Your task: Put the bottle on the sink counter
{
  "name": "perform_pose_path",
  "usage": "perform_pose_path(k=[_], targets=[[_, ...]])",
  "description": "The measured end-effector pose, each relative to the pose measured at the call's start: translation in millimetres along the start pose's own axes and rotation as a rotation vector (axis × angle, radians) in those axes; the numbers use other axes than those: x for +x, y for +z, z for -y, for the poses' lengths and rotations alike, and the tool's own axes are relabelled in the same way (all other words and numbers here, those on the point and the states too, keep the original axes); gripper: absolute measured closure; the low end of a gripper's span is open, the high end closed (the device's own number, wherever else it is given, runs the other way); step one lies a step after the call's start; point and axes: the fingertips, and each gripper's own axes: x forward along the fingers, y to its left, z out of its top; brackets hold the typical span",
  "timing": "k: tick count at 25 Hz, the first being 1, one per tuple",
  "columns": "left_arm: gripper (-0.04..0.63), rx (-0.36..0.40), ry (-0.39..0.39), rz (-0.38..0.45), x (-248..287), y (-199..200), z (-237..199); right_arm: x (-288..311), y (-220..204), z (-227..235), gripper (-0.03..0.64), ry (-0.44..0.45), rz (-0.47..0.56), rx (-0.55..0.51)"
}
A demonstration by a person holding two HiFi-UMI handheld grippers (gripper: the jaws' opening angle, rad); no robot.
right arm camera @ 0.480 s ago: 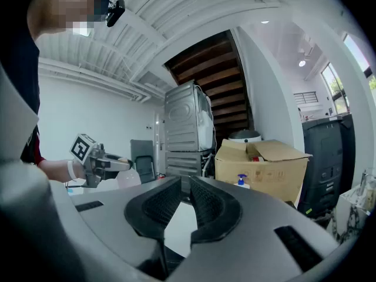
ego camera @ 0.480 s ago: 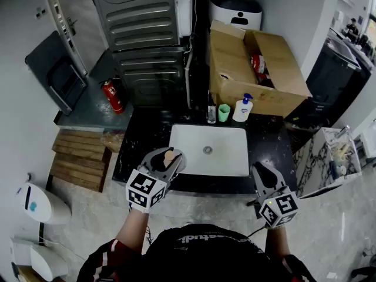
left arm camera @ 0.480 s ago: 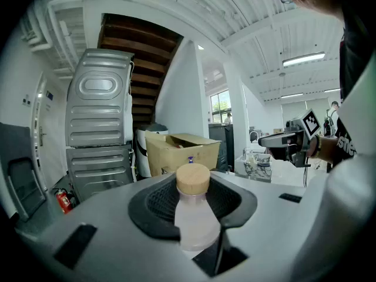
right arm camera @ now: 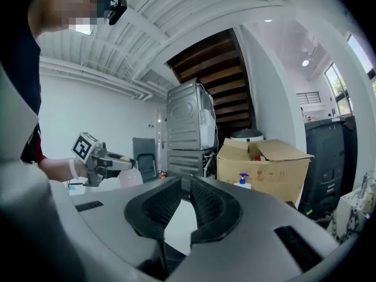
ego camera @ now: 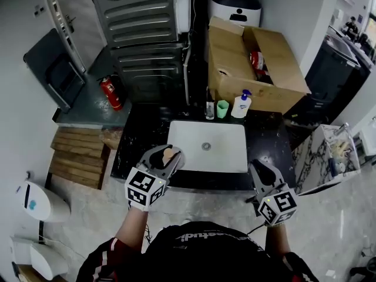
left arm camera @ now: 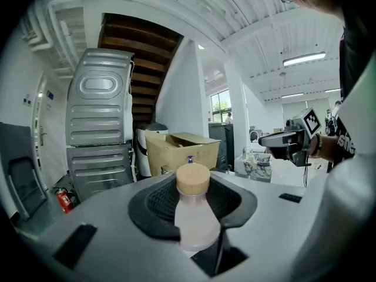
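A small translucent bottle (left arm camera: 194,216) with a cork-coloured cap (ego camera: 169,154) stands upright between the pads of my left gripper (left arm camera: 194,188), which is shut on it. In the head view the left gripper (ego camera: 165,157) hovers over the front left edge of the black sink counter (ego camera: 140,141), beside the white basin (ego camera: 178,158). My right gripper (ego camera: 259,171) hangs at the counter's front right corner. In its own view the right gripper (right arm camera: 180,187) shows a narrow gap between its pads, with nothing in it.
A soap dispenser (ego camera: 241,106), a green cup (ego camera: 222,109) and a slim glass bottle (ego camera: 210,110) line the back of the counter. Behind them is an open cardboard box (ego camera: 230,69). A grey machine (ego camera: 141,22), a red fire extinguisher (ego camera: 110,93) and a wooden pallet (ego camera: 79,157) are at the left.
Both grippers have shifted very slightly up and left in the head view. The bottle stays in the left gripper.
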Motion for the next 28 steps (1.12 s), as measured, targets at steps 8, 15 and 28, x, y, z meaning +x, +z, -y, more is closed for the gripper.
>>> perform_pose_path(k=[8, 15, 28], targets=[[0.459, -0.004, 0.007, 0.003, -2, 2, 3, -3, -1, 3, 0.555, -0.016, 0.009, 0.002], [0.459, -0.007, 0.018, 0.005, -1, 3, 9, -8, -4, 3, 0.558, 0.014, 0.018, 0.02], [0.459, -0.013, 0.083, -0.012, -2, 1, 29, -26, -19, 6, 0.575, 0.108, 0.021, 0.044]])
